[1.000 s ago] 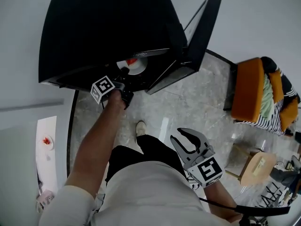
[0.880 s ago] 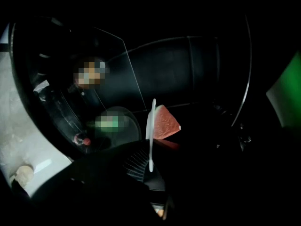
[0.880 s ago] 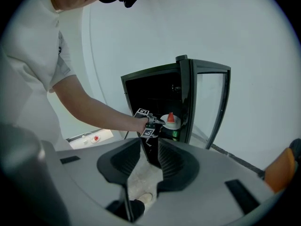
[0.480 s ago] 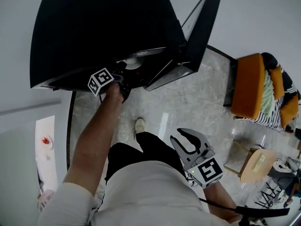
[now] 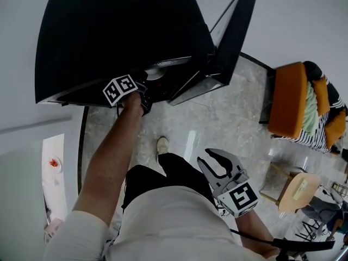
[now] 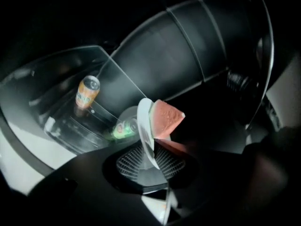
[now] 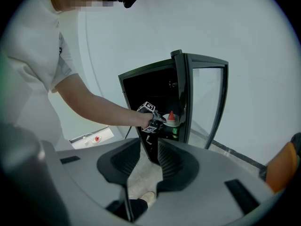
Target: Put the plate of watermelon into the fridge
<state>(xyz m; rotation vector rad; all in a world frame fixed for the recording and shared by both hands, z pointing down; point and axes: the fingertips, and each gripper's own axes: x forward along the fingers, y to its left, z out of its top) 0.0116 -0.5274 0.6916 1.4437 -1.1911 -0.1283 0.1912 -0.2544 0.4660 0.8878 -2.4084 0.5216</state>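
Observation:
A white plate (image 6: 146, 126) carrying a red watermelon wedge (image 6: 165, 121) is inside the black fridge (image 5: 109, 31), on a shelf by the open door (image 5: 234, 31). My left gripper (image 6: 148, 161) reaches into the fridge and its jaws are opening. The plate's rim stands between the ribbed pads (image 6: 127, 161), which look slightly clear of it. From the right gripper view, the left gripper (image 7: 157, 120) is at the plate (image 7: 170, 122) just inside the fridge (image 7: 146, 86). My right gripper (image 5: 217, 159) hangs low by the person's hip, its jaws a little apart and empty.
An orange can (image 6: 87, 91) and a green can (image 6: 123, 128) lie on the glass shelf beyond the plate. An orange chair (image 5: 288, 102) and a wooden stool (image 5: 296, 192) stand to the right. A white counter (image 5: 53, 165) is at the left.
The left gripper has carried the plate slightly deeper into the fridge, so the red wedge no longer shows in the head view. The right gripper has stayed put.

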